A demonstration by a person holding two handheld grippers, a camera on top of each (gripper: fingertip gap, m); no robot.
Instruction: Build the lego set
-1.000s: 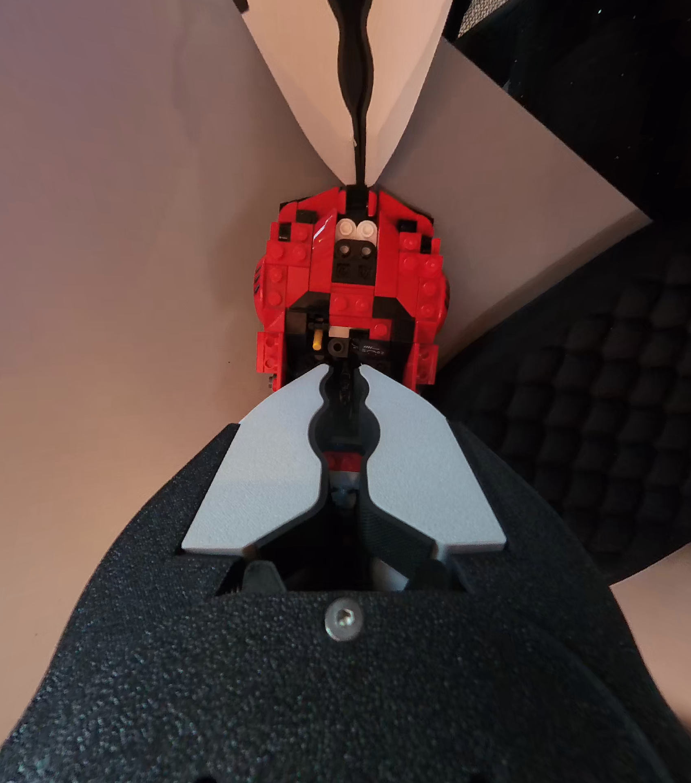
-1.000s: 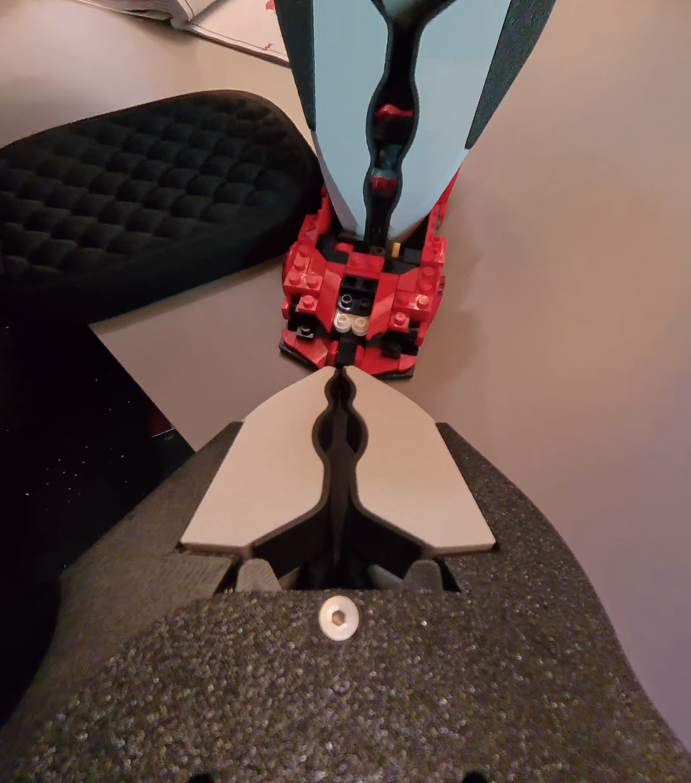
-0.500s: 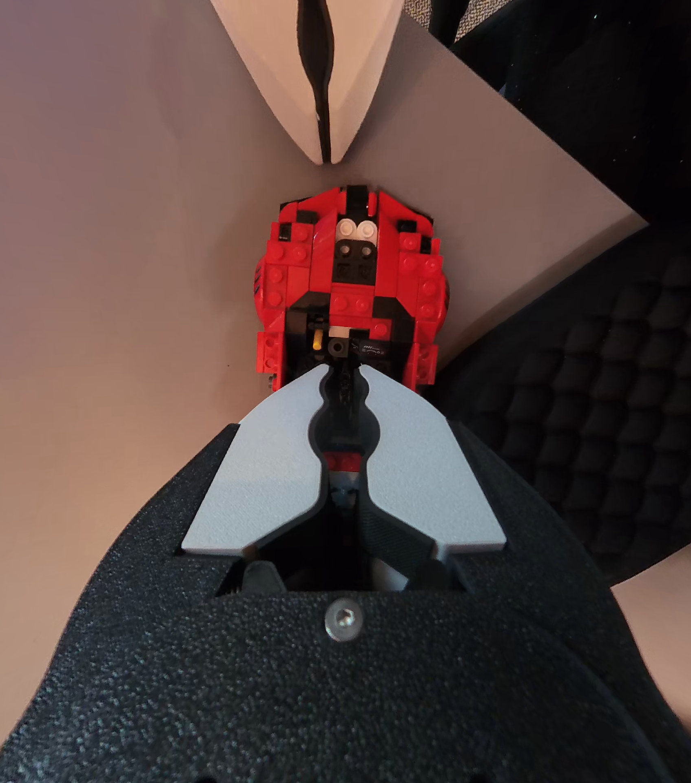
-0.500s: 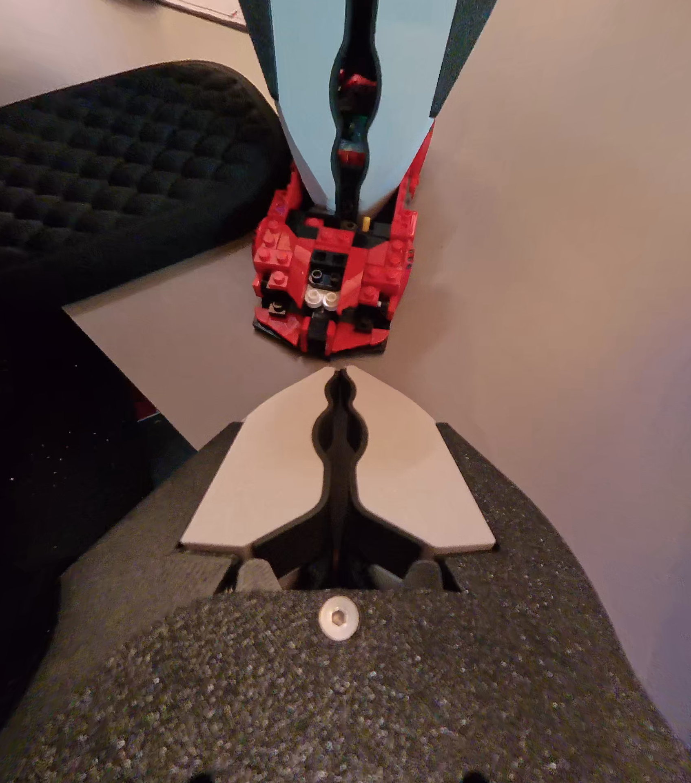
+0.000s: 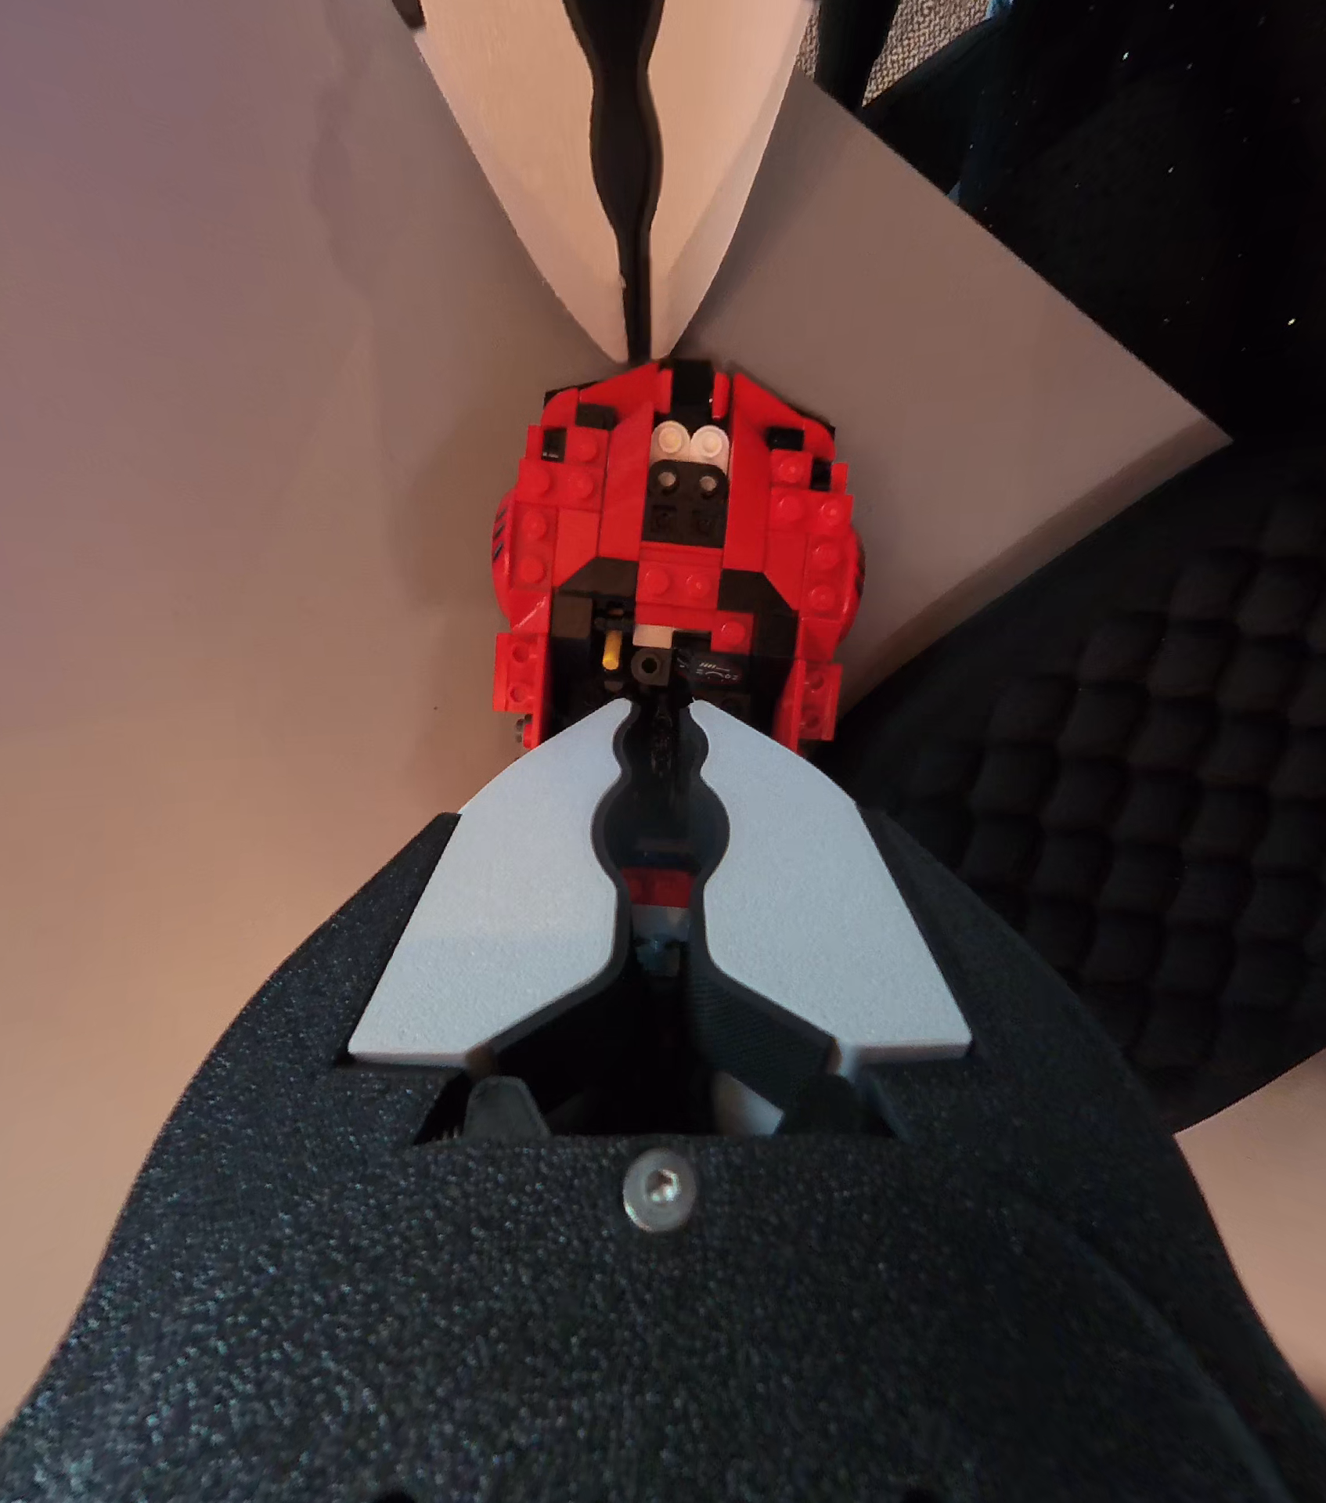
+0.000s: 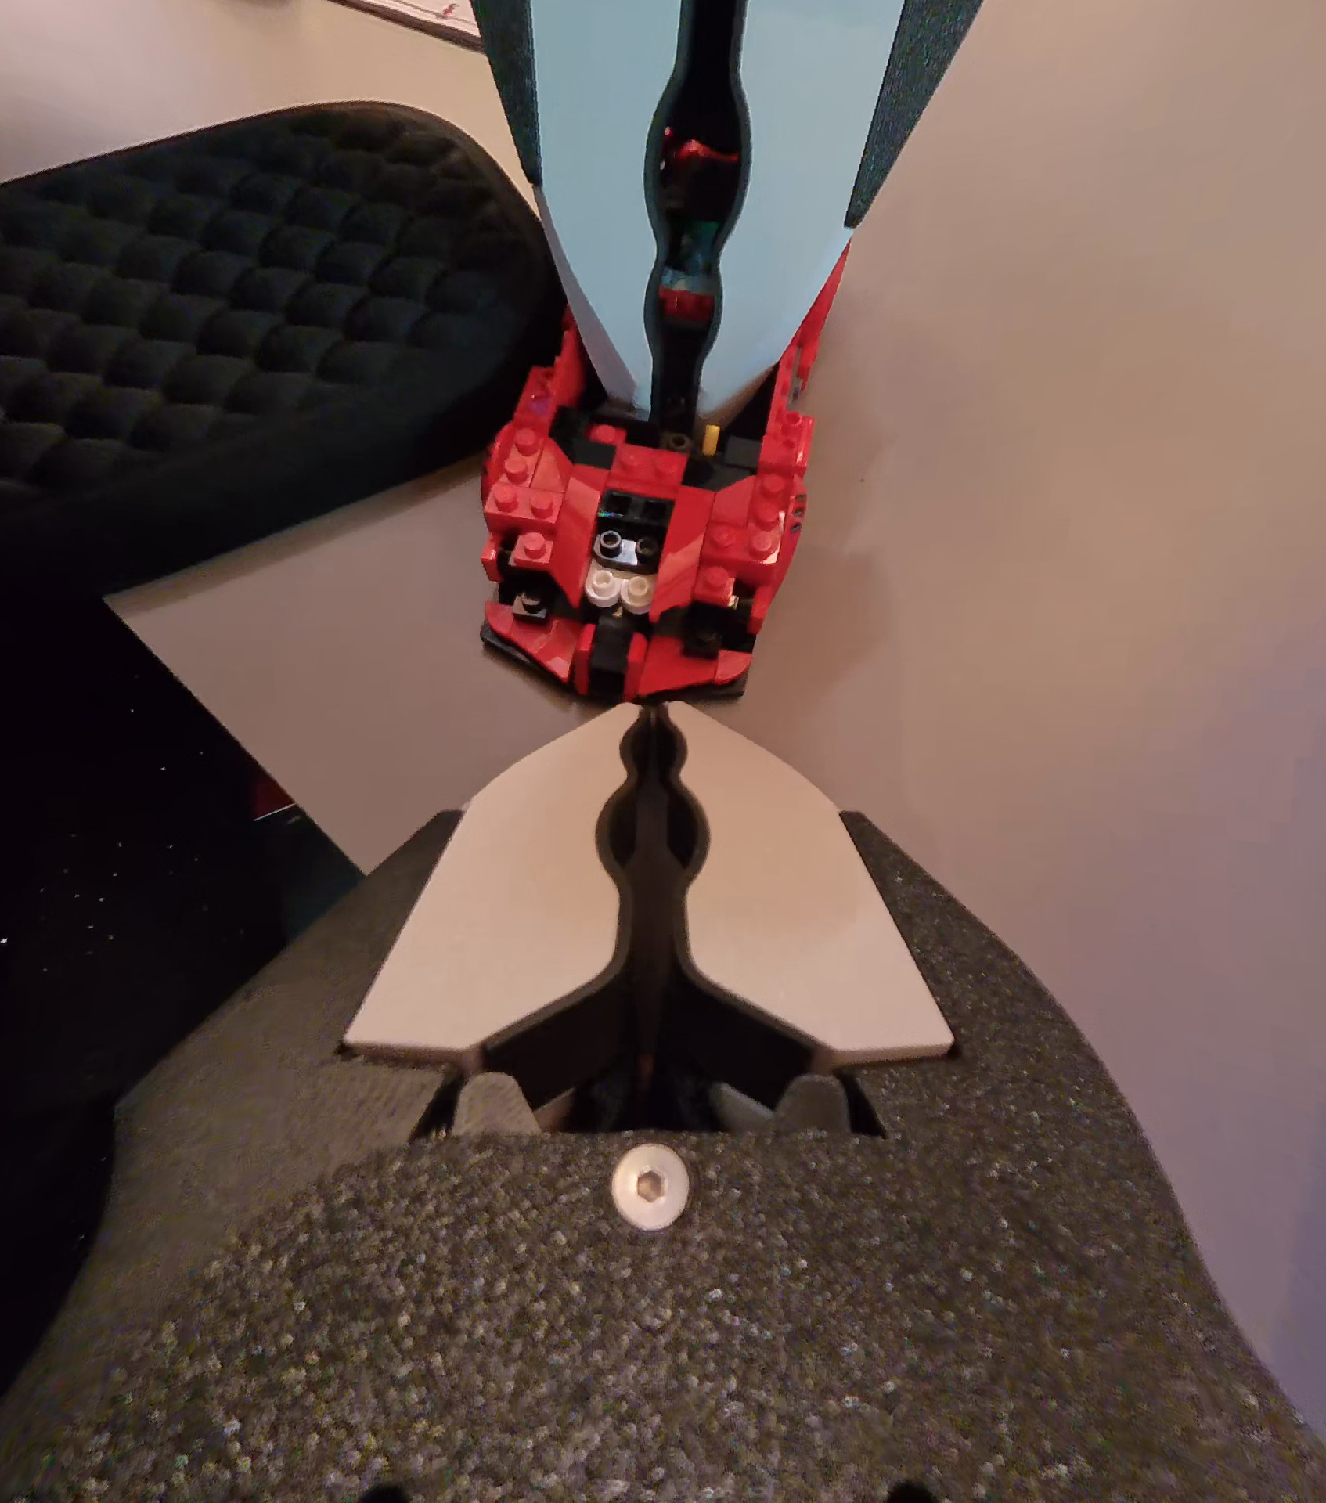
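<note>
Two grippers face each other across a half-built red lego car (image 5: pixel 676 553) sitting on the pale surface (image 5: pixel 155 488), near a black dimpled foam pad (image 6: pixel 180 309). The left gripper (image 5: pixel 660 707) is clenched on the car's open rear end, bracing it. The right gripper (image 6: pixel 650 709) has its tips pinched together at the car's nose, just touching or nearly so — whether it carries anything I cannot tell. This looks like a pressing or seating step at the front; the next move likely calls for a gentle push — rear held firm.
</note>
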